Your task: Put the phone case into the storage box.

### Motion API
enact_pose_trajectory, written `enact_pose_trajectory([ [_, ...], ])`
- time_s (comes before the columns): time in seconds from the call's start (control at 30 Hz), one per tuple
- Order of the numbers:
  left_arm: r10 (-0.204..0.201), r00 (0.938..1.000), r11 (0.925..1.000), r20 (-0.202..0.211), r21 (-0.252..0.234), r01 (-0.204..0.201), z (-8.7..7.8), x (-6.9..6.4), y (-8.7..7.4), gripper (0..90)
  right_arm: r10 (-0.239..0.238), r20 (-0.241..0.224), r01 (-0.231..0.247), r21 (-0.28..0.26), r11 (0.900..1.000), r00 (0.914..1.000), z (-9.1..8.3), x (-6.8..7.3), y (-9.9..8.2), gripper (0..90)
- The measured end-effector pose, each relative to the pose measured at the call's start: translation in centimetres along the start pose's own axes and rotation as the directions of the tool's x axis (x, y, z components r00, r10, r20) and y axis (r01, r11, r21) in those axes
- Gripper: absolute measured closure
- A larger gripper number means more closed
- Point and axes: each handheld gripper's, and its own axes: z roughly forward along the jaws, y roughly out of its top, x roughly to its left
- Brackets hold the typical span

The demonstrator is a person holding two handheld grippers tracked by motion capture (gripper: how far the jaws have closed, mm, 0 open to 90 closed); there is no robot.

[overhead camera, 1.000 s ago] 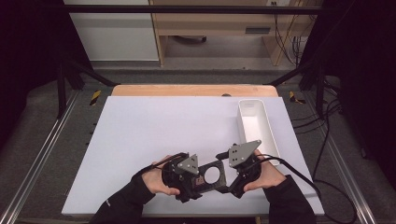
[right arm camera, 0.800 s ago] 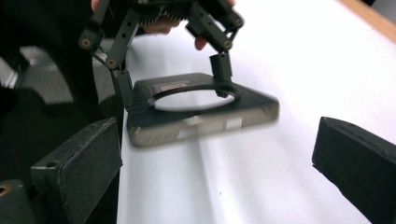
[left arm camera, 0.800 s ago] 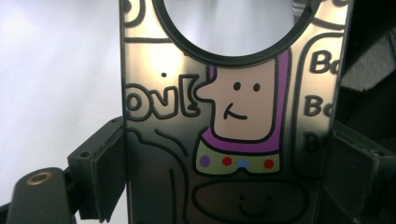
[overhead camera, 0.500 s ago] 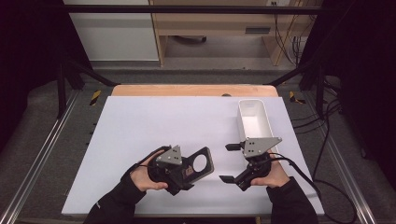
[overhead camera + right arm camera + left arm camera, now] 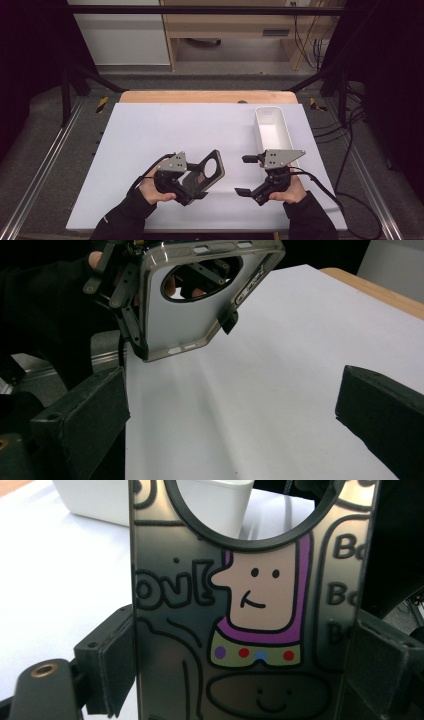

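Jaws of the left gripper [image 5: 200,181] clamp a phone case [image 5: 209,170], camera-hole end pointing rightward at the wide-open right gripper [image 5: 246,175].

Phone case [image 5: 207,171] left; bin [image 5: 272,132] right, behind.

**Open jaws over a white table, a phone case held beyond**

The right gripper [image 5: 235,425] has its two black padded jaws set wide apart, nothing between them, above the white tabletop [image 5: 280,390]. Farther off at upper left, the left gripper [image 5: 125,295] clamps a grey translucent phone case with a round cut-out [image 5: 195,305], lifted off the surface and tilted. A fingertip shows behind its linkage. A tan wooden table edge [image 5: 375,290] runs along the upper right
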Motion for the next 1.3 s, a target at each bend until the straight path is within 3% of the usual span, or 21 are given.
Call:
enact_pose_trajectory([
  [0.27,0.012,0.9995,0.9999,0.031,-0.012,-0.011,0.6,-0.1,0.3,11.5,0.014,-0.046,-0.014,0.005,0.9999,0.9988,0.9,0.1,-0.2,1.7],
  [0.77,0.044,0.9959,0.999,0.079,-0.015,-0.043,1.7,-0.8,1.2,11.5,0.013,-0.078,-0.012,0.007,0.9999,0.9969,2.0,0.6,0.0,1.8],
  [1.3,0.073,0.9889,0.9971,0.129,0.009,-0.075,3.5,-1.3,2.0,11.5,0.008,-0.112,-0.009,-0.013,0.9999,0.9937,2.0,0.7,0.0,2.0],
])
